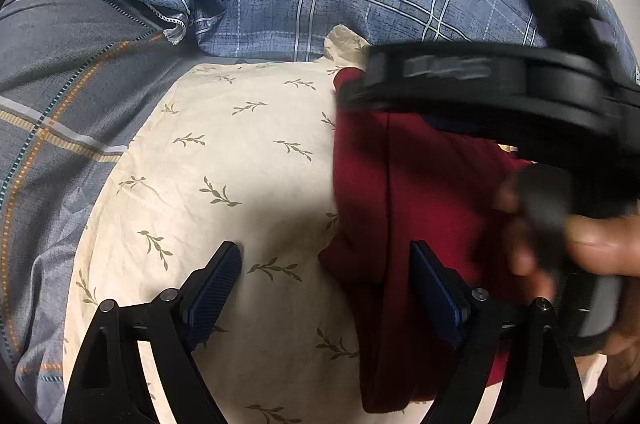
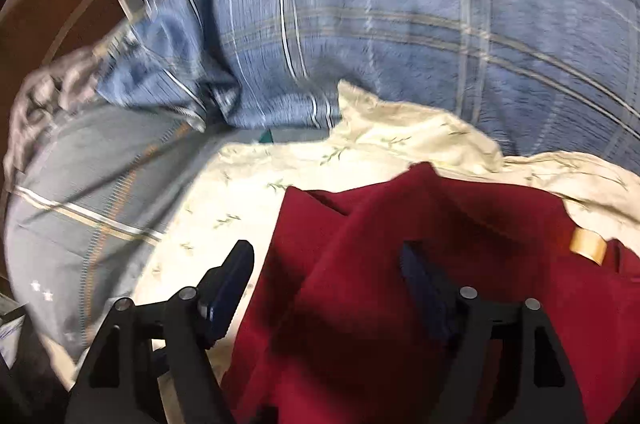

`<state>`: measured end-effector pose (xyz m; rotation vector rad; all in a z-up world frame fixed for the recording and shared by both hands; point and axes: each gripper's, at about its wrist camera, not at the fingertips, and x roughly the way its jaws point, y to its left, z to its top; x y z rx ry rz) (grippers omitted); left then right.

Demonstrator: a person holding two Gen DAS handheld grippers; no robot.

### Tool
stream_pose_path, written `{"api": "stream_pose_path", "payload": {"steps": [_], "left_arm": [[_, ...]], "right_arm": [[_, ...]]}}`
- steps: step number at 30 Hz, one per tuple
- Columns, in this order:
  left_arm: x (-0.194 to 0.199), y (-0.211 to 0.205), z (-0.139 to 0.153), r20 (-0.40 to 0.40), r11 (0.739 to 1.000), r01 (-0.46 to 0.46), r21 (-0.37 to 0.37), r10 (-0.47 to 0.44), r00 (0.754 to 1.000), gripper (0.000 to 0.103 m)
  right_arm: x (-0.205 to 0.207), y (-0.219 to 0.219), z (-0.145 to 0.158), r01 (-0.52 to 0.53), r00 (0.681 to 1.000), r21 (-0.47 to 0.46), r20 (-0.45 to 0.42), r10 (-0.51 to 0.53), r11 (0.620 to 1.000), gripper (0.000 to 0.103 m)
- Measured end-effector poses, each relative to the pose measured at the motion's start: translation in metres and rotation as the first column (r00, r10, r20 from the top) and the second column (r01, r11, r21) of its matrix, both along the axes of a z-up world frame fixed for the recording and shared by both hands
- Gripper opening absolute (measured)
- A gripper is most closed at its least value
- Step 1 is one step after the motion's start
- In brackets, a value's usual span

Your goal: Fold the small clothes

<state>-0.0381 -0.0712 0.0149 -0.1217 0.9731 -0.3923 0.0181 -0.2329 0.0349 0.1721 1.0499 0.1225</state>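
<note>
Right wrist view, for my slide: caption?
Open right hand-held gripper above a rumpled dark red garment on a leaf-print cream sheet.

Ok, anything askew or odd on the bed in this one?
The dark red garment lies rumpled, with raised creases, on the cream leaf-print cloth, not flat or squared. That cloth's far edge is bunched too. Both grippers' jaws are open, gripping nothing.

Matt dark-red cloth garment (image 2: 380,304) lies on cream leaf-printed cotton-like pillowcase (image 1: 224,160).

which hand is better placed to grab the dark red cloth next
Probably the right gripper: its open fingers hang over the dark red cloth garment, while the left gripper mostly spans the cream leaf-print sheet beside it.
</note>
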Motion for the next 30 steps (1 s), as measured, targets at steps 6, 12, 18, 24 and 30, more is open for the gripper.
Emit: {"api": "stream_pose_path", "payload": {"steps": [6, 12, 18, 24, 30], "left_arm": [[0.004, 0.001, 0.001, -0.018, 0.998, 0.002, -0.063, -0.003, 1.0, 0.088], [0.006, -0.006, 0.002, -0.028, 0.982, 0.069, -0.176, -0.075, 0.997, 0.088], [0.007, -0.014, -0.003, 0.005, 0.988, 0.089, -0.124, -0.089, 0.996, 0.086], [0.007, -0.016, -0.003, 0.001, 0.988, 0.079, -0.13, -0.079, 0.997, 0.08], [0.01, -0.014, -0.004, -0.008, 0.987, 0.073, -0.143, -0.075, 0.997, 0.08]], "right_arm": [[-0.007, -0.004, 0.003, -0.043, 0.998, -0.084, 0.04, 0.046, 0.996, 0.027], [-0.031, -0.04, 0.025, 0.003, 0.994, 0.091, 0.111, -0.013, 0.996, 0.015], [-0.035, -0.049, 0.027, 0.013, 0.993, 0.119, 0.113, -0.026, 0.993, 0.015], [-0.037, -0.048, 0.027, 0.014, 0.994, 0.116, 0.109, -0.027, 0.993, 0.014], [-0.038, -0.05, 0.029, 0.007, 0.994, 0.115, 0.108, -0.02, 0.993, 0.014]]}}
